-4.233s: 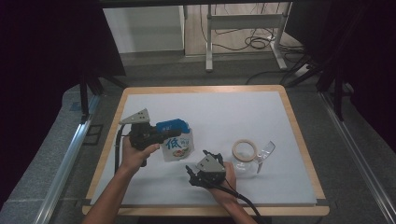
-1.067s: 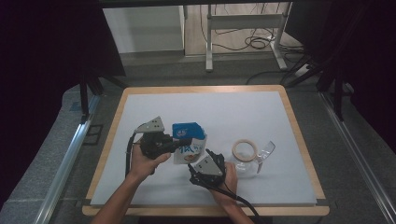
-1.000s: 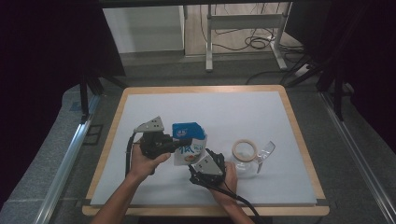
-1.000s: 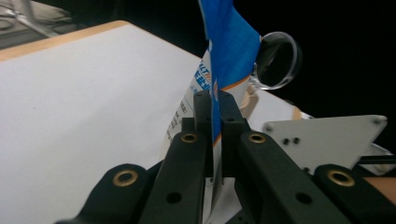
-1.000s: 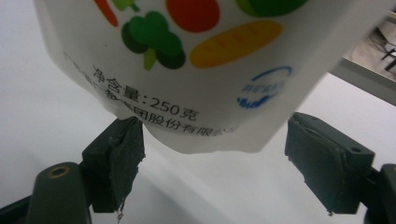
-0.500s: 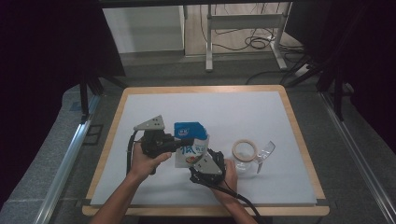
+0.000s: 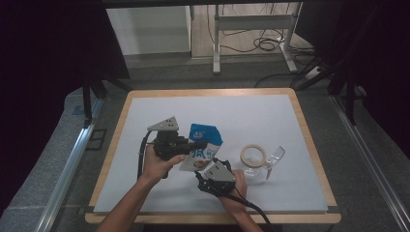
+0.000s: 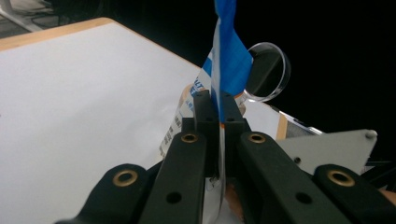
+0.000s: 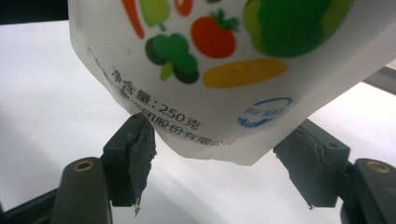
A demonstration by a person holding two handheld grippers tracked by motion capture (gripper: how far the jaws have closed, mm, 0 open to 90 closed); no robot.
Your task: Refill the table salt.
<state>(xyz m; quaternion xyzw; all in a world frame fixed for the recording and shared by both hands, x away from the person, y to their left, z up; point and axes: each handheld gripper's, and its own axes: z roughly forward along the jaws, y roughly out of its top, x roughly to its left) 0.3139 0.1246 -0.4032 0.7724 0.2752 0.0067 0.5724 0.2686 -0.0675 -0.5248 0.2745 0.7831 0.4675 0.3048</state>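
Observation:
A blue and white pouch printed with vegetables is held upright above the white mat. My left gripper is shut on its blue top edge; in the left gripper view the jaws of that gripper pinch the thin seam of the pouch. My right gripper sits just below and in front of the pouch. In the right gripper view that gripper is open, its pads on either side of the lower corner of the pouch without touching it.
A clear jar with a tan rim stands right of the pouch, a clear lid leaning beside it. The lid shows past the pouch. A wooden frame edges the white mat.
Over four seconds my left gripper carried the pouch right and turned it more upright. My right gripper came in under the pouch's lower end. In the last second, almost nothing has moved.

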